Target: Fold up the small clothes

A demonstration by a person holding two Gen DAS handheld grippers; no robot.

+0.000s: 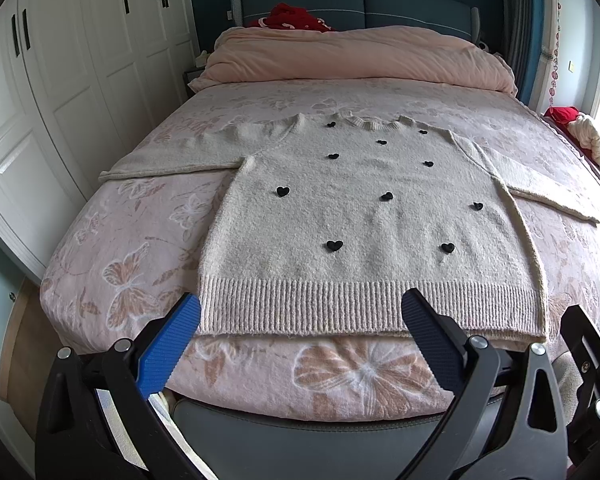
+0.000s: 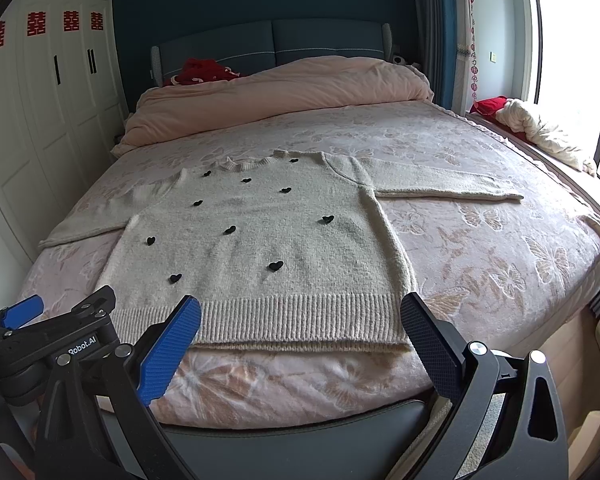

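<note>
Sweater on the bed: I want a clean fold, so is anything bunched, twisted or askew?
Nothing stands out. The sweater lies flat, front up, both sleeves spread sideways, hem straight at the bed's near edge.

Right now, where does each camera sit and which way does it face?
Left wrist: on the left gripper, open at the bed's foot, facing the sweater and headboard; right gripper at right edge.
Right wrist: on the right gripper, open, further right, same heading; left gripper at left.
Shared: sweater, pink duvet, wardrobe.
</note>
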